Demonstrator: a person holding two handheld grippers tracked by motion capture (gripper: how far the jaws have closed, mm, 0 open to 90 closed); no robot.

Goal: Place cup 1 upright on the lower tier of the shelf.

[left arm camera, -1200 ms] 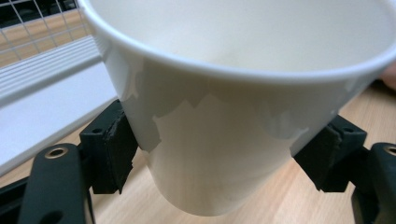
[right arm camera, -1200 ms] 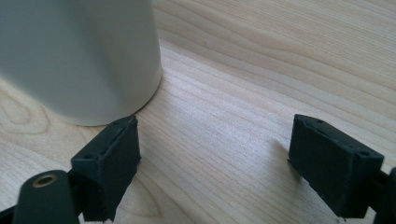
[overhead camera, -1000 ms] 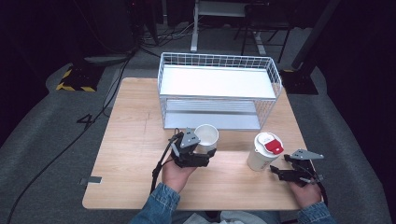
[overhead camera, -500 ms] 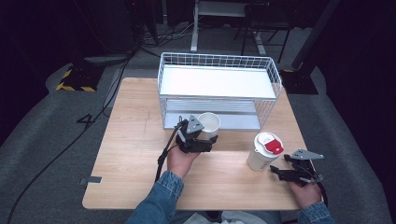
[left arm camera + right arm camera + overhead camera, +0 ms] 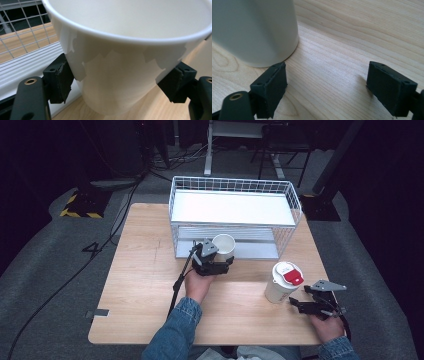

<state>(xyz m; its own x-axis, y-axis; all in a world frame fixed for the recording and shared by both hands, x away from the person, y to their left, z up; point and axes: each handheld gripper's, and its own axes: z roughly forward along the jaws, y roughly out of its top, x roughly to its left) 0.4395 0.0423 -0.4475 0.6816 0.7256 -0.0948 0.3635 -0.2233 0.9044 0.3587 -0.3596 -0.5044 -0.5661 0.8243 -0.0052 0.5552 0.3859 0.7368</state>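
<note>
High view: at the centre of the frame the left gripper point(image 5: 226, 263) pinches the open white paper cup point(image 5: 224, 246) low on its wall, just in front of the lower shelf of the wire rack point(image 5: 235, 185). Gripping below the rim probably leaves the upright mouth free for sliding the cup onto that shelf. At lower right the right gripper point(image 5: 296, 304) rests on the bench point(image 5: 145, 270), jaws spread on nothing, just beside the lidded cup point(image 5: 281, 285), likely parked until needed.

Two white cups point(image 5: 224, 246) point(image 5: 283, 282), one wire basket point(image 5: 235, 215) and one wooden table point(image 5: 140, 285).
</note>
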